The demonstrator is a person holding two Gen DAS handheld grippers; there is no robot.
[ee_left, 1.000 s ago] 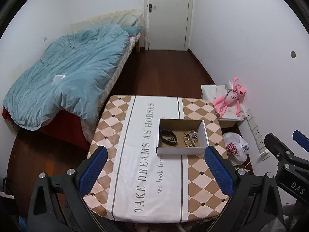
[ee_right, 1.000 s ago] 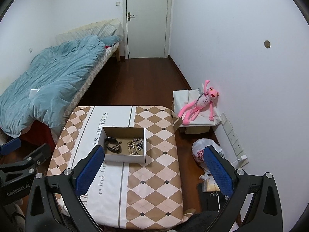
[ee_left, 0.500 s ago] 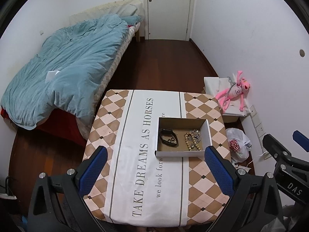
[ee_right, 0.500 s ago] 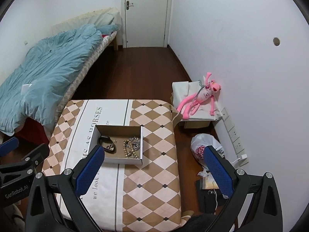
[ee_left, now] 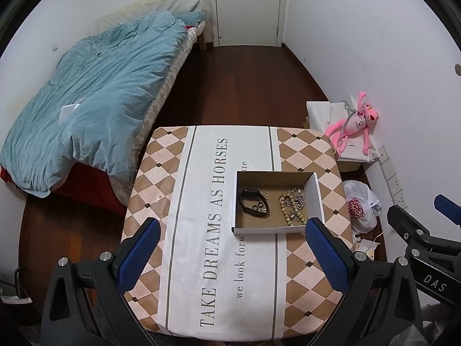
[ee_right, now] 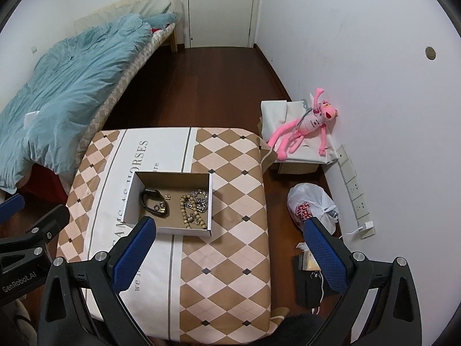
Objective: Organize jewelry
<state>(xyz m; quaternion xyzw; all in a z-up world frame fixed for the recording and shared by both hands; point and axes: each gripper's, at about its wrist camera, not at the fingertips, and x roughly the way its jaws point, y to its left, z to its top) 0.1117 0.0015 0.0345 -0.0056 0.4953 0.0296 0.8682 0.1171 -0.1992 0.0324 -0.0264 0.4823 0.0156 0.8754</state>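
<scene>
A shallow cardboard box (ee_left: 315, 193) (ee_right: 131, 193) sits on the patterned tablecloth (ee_left: 201, 201) (ee_right: 230, 196). Inside lie a black watch band (ee_left: 253, 203) (ee_right: 154, 203) with small rings in its loop, and a heap of bead and chain bracelets (ee_left: 292, 204) (ee_right: 194, 206). My left gripper (ee_left: 230, 248) is open and empty, high above the table's near half. My right gripper (ee_right: 230, 248) is open and empty, high above the table's right side, the box below its left finger.
A bed with a blue duvet (ee_left: 95, 101) stands left of the table. A pink plush toy (ee_right: 305, 124) lies on a white-covered box by the right wall. A white plastic bag (ee_right: 311, 204) and wall sockets (ee_right: 354, 184) are on the right. A white door (ee_left: 247, 5) is at the back.
Both grippers have tilted down and moved slightly, so the table and box sit lower and nearer in both views. Both stay open; the box contents have not moved.
</scene>
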